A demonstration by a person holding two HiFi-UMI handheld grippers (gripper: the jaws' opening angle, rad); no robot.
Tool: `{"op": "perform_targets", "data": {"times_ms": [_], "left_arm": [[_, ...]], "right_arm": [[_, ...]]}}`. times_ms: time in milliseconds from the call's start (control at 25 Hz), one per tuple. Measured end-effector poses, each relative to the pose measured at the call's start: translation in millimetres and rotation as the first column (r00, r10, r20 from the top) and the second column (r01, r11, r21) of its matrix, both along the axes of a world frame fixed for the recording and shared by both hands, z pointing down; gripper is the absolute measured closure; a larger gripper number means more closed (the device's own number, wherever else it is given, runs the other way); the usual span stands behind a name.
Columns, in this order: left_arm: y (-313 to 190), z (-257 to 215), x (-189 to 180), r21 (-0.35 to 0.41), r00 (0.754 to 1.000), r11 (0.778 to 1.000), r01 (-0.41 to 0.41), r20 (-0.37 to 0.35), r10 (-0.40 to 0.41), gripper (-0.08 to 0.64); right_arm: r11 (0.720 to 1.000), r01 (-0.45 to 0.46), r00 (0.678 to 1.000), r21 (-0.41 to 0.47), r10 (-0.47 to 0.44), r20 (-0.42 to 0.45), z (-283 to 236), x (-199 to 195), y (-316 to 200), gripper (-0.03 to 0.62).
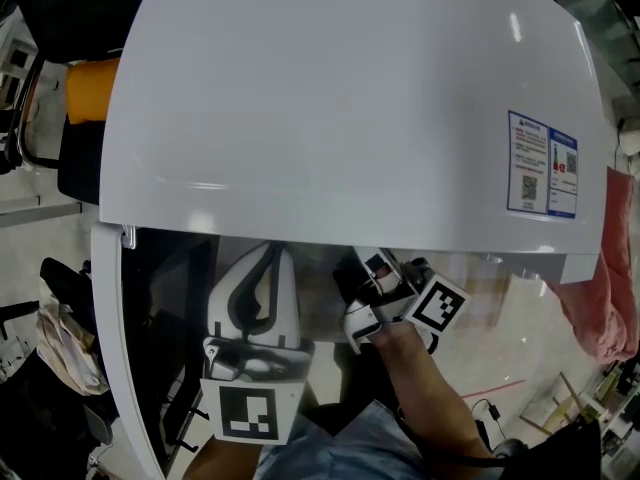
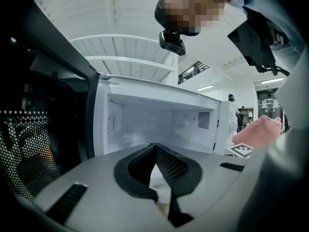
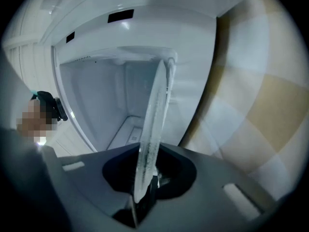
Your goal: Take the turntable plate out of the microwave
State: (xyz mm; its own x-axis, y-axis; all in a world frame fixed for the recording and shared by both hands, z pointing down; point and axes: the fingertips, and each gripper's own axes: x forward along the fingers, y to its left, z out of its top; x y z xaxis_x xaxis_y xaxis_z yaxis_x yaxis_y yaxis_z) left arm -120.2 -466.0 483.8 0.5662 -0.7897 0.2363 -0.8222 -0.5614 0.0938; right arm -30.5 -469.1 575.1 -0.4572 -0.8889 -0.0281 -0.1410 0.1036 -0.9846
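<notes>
In the head view I look down on the white microwave [image 1: 340,98], whose top hides its cavity. The door [image 1: 110,348] hangs open at the left. In the right gripper view the clear glass turntable plate [image 3: 154,115] stands edge-on and runs from the jaws toward the white cavity [image 3: 111,105]. My right gripper [image 3: 145,187] is shut on the plate's near rim. My left gripper [image 1: 268,256] points at the opening from below the front edge, shut and holding nothing. In the left gripper view the cavity [image 2: 159,124] lies straight ahead of its jaws [image 2: 155,149].
A blue-and-white sticker [image 1: 542,165] is on the microwave top at the right. A pink cloth [image 1: 612,288] hangs at the right, and an orange object [image 1: 90,88] lies at the upper left. The dark perforated door window [image 2: 29,149] stands left of my left gripper. Checkered floor [image 3: 260,95] shows at the right.
</notes>
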Motion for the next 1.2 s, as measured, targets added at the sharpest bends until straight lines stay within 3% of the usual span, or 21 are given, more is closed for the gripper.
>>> {"op": "perform_targets", "data": {"times_ms": [760, 1200], "left_arm": [[24.9, -12.4, 0.4, 0.021, 1.000, 1.000, 0.023, 0.021, -0.023, 0.554], [42.5, -29.4, -2.8, 0.041, 0.999, 0.999, 0.032, 0.017, -0.033, 0.554]], "right_arm": [[0.998, 0.037, 0.996, 0.050, -0.041, 0.076, -19.9, 2.4, 22.1, 0.554], [0.995, 0.073, 0.995, 0.061, -0.077, 0.062, -33.0, -2.6, 44.0, 0.554]]}}
